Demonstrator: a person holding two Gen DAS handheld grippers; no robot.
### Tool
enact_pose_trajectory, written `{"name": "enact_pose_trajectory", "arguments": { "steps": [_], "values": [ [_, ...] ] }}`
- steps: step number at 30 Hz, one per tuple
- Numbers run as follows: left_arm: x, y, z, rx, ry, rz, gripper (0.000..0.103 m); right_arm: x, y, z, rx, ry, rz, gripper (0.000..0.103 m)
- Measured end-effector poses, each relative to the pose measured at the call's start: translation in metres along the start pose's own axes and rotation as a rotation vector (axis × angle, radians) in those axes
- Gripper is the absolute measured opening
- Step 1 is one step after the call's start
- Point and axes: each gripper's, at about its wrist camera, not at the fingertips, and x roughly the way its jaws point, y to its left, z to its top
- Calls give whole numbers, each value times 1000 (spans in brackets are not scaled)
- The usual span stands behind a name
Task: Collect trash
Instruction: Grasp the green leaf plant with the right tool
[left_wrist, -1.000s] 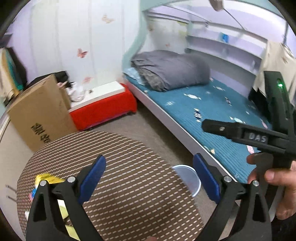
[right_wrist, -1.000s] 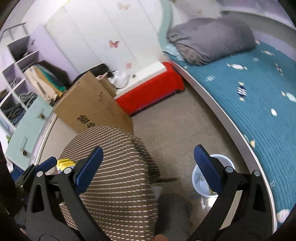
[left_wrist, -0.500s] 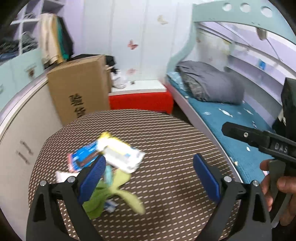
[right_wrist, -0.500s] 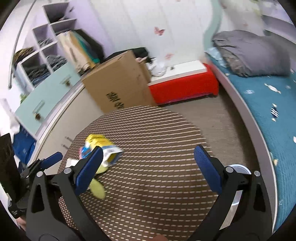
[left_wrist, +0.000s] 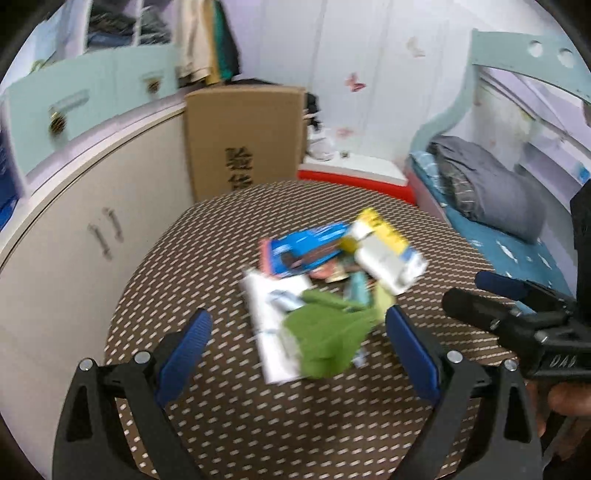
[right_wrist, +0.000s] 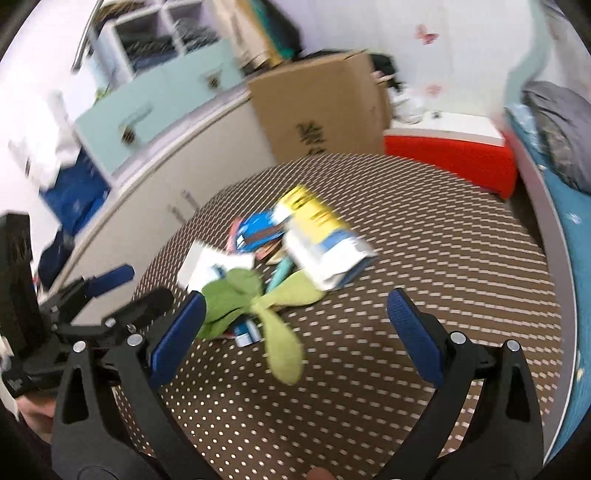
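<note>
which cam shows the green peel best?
Right wrist: the green peel lies unobstructed, its strips spread across the table. In the left wrist view it is a blurrier lump with no strips distinguishable.

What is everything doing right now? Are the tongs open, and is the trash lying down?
Left tongs: open, empty, over the table.
Right tongs: open, empty, over the table.
Green cloth: crumpled, lying at the near edge of the pile.
Yellow and white packet: lying flat on the pile.
Blue wrapper: lying flat, partly under the packet.
White paper: flat on the table, partly under the cloth.
Cardboard box: upright, closed.
</note>
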Motion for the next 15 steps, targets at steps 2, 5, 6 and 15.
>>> {"name": "enact_pose_trajectory", "arguments": {
  "steps": [2,5,6,15],
  "values": [
    [1,14,-7,-27,13,38,93,18,12,-3,-49,30,16,96],
    [2,34,-15,-74,28,65,93,39,28,-5,-120,67,24,90],
    [2,38,-17,-85,30,73,93,45,33,-5,-142,75,23,84],
    [6,37,-26,-98,55,80,93,68,38,-13,-160,125,30,25]
  ]
}}
